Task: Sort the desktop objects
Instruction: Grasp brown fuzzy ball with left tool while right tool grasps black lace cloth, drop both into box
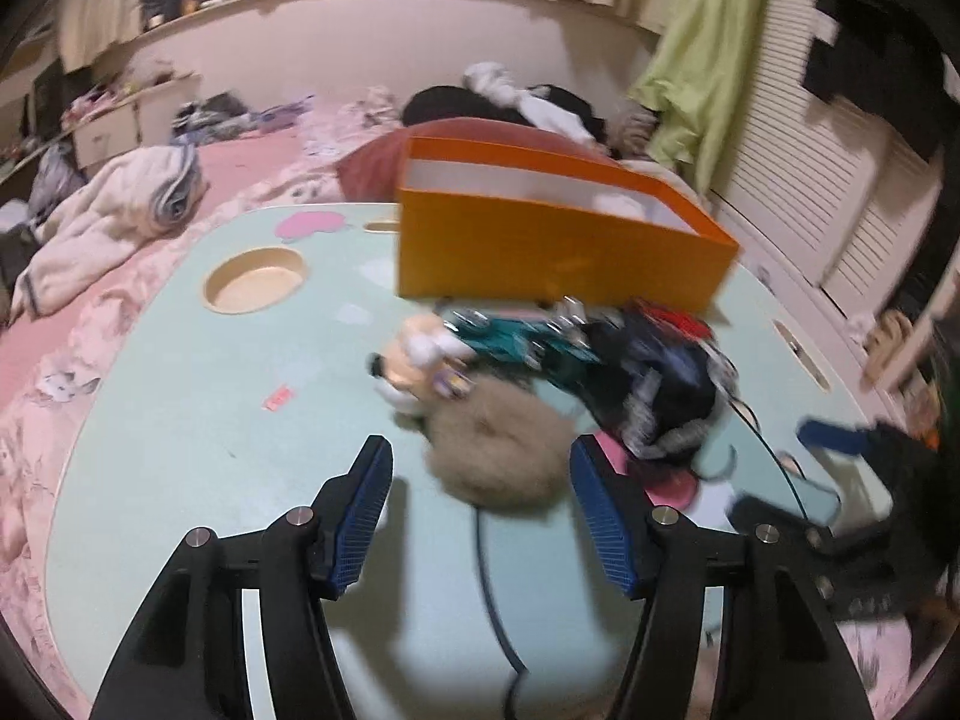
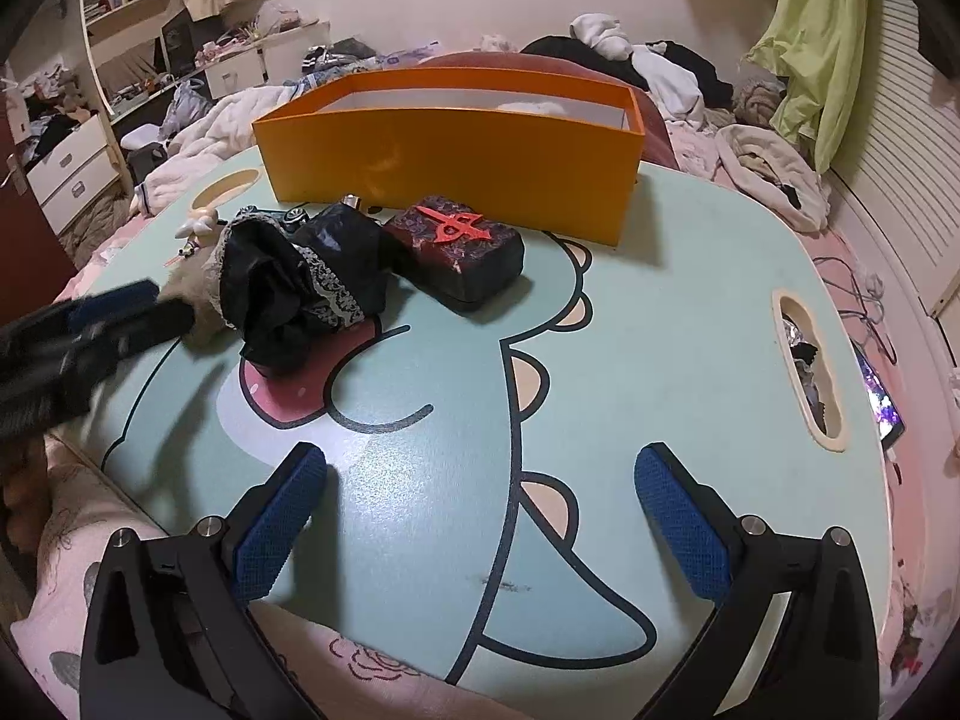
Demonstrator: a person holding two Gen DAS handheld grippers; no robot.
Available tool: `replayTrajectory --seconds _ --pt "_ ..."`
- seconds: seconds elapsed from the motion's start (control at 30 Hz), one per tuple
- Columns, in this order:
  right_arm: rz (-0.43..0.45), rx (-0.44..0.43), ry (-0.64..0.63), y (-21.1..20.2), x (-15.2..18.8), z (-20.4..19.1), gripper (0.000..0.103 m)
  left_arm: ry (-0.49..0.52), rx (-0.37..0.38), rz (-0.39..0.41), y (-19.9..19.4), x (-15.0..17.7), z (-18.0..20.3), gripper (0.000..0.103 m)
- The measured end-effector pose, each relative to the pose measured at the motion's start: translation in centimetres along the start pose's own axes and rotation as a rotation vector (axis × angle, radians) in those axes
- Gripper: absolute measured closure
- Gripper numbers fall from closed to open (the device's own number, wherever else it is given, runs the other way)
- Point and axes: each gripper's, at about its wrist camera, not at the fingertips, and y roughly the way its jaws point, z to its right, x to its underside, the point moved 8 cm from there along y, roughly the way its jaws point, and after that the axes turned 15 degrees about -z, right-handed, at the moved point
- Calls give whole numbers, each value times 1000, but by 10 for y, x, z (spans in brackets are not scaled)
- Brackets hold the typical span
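Note:
An orange box stands open at the far side of a pale green cartoon table. In front of it lie a plush dog toy, a fluffy beige pompom, a teal item, black lace-trimmed cloth and a dark block with a red emblem. My left gripper is open, its fingers either side of the pompom; it also shows blurred in the right wrist view. My right gripper is open and empty over bare table; it also shows in the left wrist view.
The table sits on a pink bed with heaped clothes and blankets. It has a round cup recess and a slot handle. A phone lies on the bed to the right. Louvred doors stand at right.

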Motion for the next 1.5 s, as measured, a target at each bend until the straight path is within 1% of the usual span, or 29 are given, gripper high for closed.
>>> replayTrajectory --seconds 0.07,0.1,0.17,0.27,0.33,0.4,0.47,0.53,0.6,0.63,0.67,0.7,0.73,0.83,0.9,0.97,1.03,1.1,1.13,1.17,1.2,1.27,1.3,1.33,1.37,1.4,1.43,1.47,1.5 --pt "24 -32 2 -4 1 0 12 -29 17 -6 3 -8 -4 41" --pt "33 -42 3 -5 0 0 16 -45 21 -16 6 -12 -5 41" --pt "54 -62 1 -10 -1 -1 30 -62 14 -37 14 -19 -6 41" --pt "110 -90 -60 -23 -6 -15 32 -55 -3 -63 25 -21 -3 41" --pt "148 -122 -114 -33 -14 -29 32 -42 6 -70 26 -18 -1 60" --pt "160 -157 -137 -38 -27 -39 32 -22 12 -62 23 -14 2 60" --pt "146 -188 -125 -35 -43 -45 32 5 55 -48 15 -7 7 61" --pt "124 -188 -113 -29 -57 -46 32 30 75 -31 5 -1 11 61" --pt "88 -171 -122 -19 -65 -48 32 54 69 -10 -5 5 10 61" --pt "63 -176 -132 -13 -68 -51 38 59 57 1 -10 8 7 61" --pt "36 -193 -148 -7 -67 -55 56 57 46 9 -14 10 2 61" --pt "9 -216 -158 0 -64 -58 65 52 40 13 -17 10 -2 61" --pt "-4 -221 -155 3 -61 -58 67 45 36 17 -19 9 -6 61" --pt "18 -253 -145 -2 -56 -54 75 14 29 40 -26 3 -16 61" --pt "70 -298 -104 -17 -50 -42 76 7 40 53 -30 -1 -19 61" --pt "121 -325 -67 -33 -45 -31 76 17 60 72 -34 -11 -14 61" --pt "176 -307 -38 -49 -44 -16 76 38 96 90 -37 -24 -2 61" --pt "238 -279 -12 -64 -53 -4 76 88 135 123 -40 -47 16 60" --pt "270 -262 2 -71 -64 2 76 103 143 144 -42 -57 22 60" --pt "294 -246 18 -77 -75 8 76 108 147 160 -42 -70 28 60" --pt "313 -244 32 -83 -88 13 76 104 158 159 -39 -89 33 60" --pt "352 -249 47 -89 -111 18 76 92 178 155 -32 -114 37 60" --pt "366 -244 52 -91 -122 19 76 77 174 158 -25 -131 39 60" --pt "375 -229 59 -90 -133 21 74 63 162 164 -19 -143 38 54" --pt "372 -219 56 -85 -147 21 72 47 138 166 -9 -156 37 46" --pt "363 -196 55 -76 -161 22 71 30 106 163 0 -164 34 22" --pt "351 -171 55 -67 -172 23 67 14 74 158 8 -168 31 11" --pt "318 -147 53 -55 -179 24 65 -6 46 153 14 -170 28 11" --pt "289 -128 59 -46 -181 23 65 -25 38 149 18 -169 24 11"
